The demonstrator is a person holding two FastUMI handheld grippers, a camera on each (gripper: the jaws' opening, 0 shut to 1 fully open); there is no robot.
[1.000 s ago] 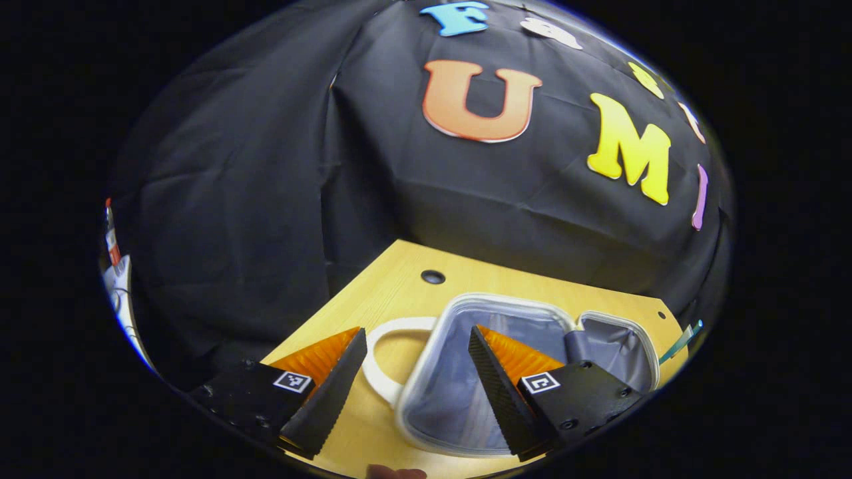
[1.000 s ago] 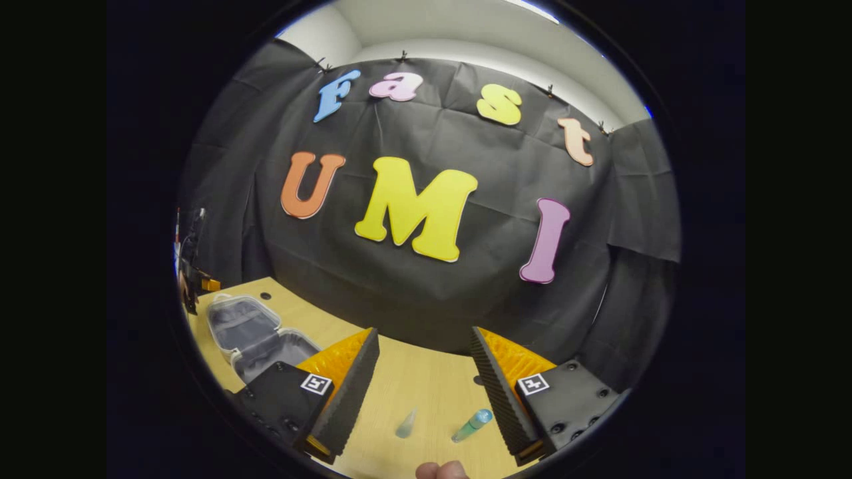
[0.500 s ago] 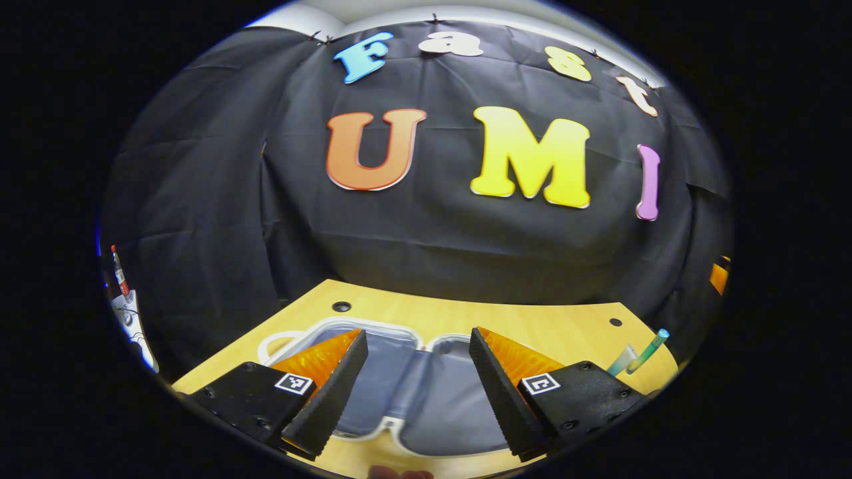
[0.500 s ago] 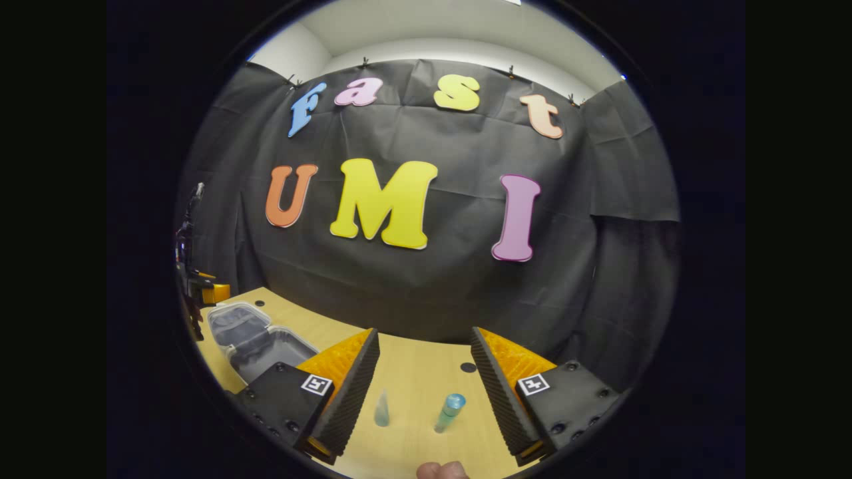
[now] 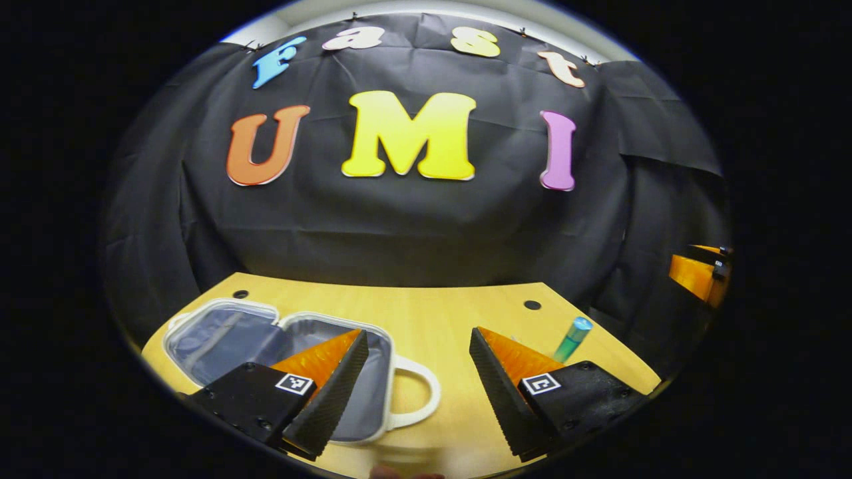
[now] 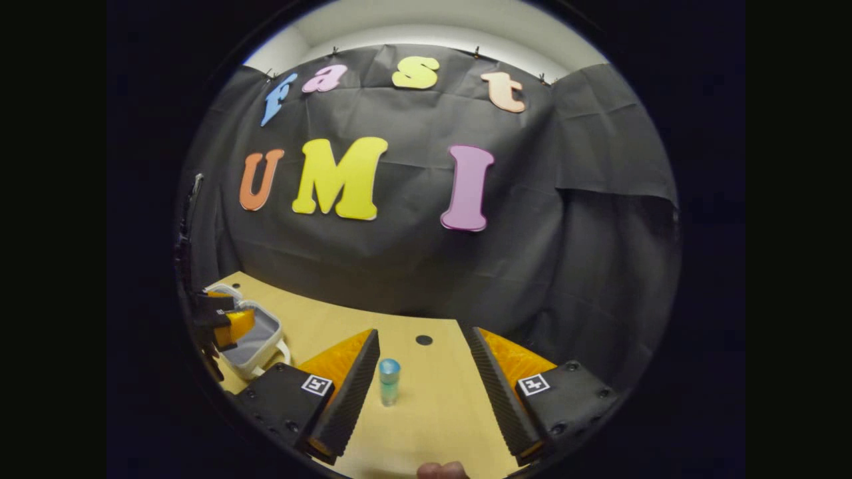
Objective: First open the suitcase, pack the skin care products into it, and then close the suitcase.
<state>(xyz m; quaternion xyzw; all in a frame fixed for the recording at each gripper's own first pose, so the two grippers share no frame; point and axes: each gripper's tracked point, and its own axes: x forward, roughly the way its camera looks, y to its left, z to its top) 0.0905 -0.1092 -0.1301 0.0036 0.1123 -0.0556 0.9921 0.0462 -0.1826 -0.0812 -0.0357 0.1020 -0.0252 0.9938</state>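
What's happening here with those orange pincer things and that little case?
A person holds a pair of tongs in each hand. The small suitcase already lies open on the wooden table. The right tongs are open, with a blue-capped skin care bottle standing between the fingers, not gripped. The left tongs, also open, hold nothing.

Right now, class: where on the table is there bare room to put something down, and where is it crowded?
Bare wood lies between the open suitcase and the green bottle, back to the table edge. The suitcase end is crowded, under the left gripper.
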